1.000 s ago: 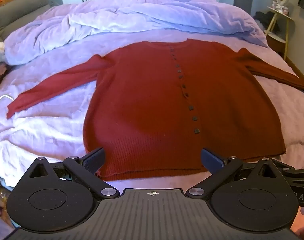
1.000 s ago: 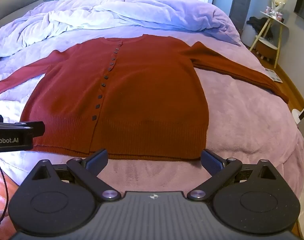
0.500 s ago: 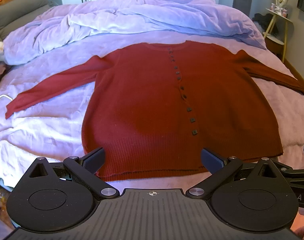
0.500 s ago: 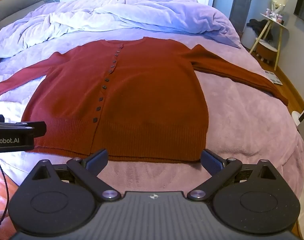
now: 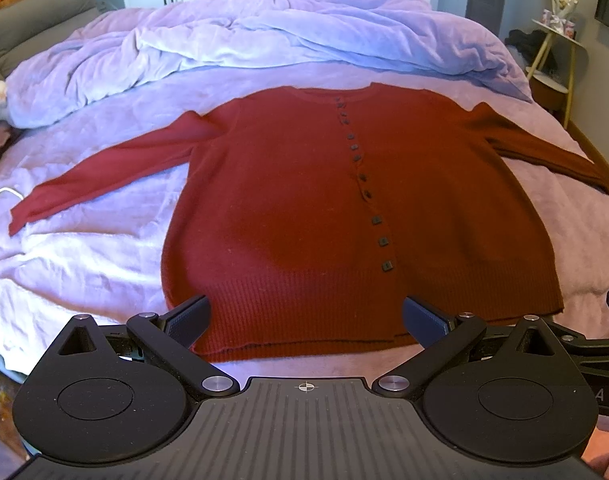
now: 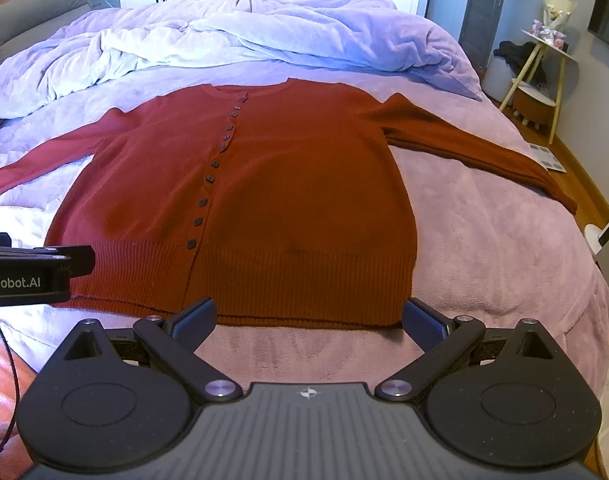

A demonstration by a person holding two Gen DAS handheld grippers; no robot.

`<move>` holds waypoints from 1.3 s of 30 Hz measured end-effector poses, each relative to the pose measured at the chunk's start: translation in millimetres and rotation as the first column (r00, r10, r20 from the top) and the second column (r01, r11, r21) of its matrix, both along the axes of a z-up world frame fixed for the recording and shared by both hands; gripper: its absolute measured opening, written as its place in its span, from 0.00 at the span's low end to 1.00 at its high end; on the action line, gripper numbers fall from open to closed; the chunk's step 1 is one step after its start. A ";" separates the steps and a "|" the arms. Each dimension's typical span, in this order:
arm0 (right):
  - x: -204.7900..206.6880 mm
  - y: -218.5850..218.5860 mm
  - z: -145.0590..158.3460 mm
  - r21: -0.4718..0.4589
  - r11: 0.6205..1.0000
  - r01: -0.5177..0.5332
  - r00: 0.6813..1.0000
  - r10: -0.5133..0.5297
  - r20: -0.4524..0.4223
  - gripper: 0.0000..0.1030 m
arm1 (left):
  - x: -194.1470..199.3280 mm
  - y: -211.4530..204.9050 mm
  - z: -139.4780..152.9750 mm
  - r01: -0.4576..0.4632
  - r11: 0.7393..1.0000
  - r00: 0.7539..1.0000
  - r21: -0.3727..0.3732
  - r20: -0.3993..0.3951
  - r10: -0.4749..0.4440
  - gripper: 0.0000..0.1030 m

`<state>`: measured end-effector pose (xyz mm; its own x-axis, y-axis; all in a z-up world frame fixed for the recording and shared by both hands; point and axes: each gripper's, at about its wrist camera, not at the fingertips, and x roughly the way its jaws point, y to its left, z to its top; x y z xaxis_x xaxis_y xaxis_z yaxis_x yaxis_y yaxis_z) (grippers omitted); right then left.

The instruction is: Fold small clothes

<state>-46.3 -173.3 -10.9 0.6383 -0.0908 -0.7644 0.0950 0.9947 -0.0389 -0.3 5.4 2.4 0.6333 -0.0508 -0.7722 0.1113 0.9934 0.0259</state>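
Both grippers [image 5: 306, 314] [image 6: 309, 316] spread wide, above cardigan [image 5: 344, 208] hem.

My left gripper [image 5: 306, 316] is held level, its two fingers [image 5: 188, 314] spread wide apart with nothing between them. My right gripper [image 6: 309, 316] sits beside it, fingers [image 6: 424, 318] equally wide and empty. In the right wrist view, my left gripper's body [image 6: 36, 270] juts in from the left edge.
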 end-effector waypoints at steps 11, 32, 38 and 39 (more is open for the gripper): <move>-1.1 0.2 1.5 0.003 1.000 0.000 1.000 0.000 0.006 0.96 | -0.7 -1.0 0.3 -0.001 1.000 1.000 -0.001 0.000 0.001 1.00; -3.4 -2.9 3.8 0.005 1.000 0.005 1.000 -0.005 0.028 0.96 | -0.4 -1.5 1.7 -0.002 1.000 1.000 -0.006 -0.004 0.002 1.00; -3.8 -5.3 3.6 0.016 1.000 0.021 0.999 -0.022 0.030 0.96 | -0.1 -2.1 2.1 -0.002 1.000 1.000 -0.009 -0.006 0.002 1.00; -3.6 -5.6 3.7 0.016 1.000 0.024 0.999 -0.024 0.029 0.96 | -0.2 -2.1 2.0 -0.002 1.000 1.000 -0.010 -0.005 0.002 1.00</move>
<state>-49.9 -178.9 -7.2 0.6585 -0.0943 -0.7467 0.1198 0.9926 -0.0198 -0.4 3.4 4.3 0.6292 -0.0569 -0.7752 0.1093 0.9939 0.0158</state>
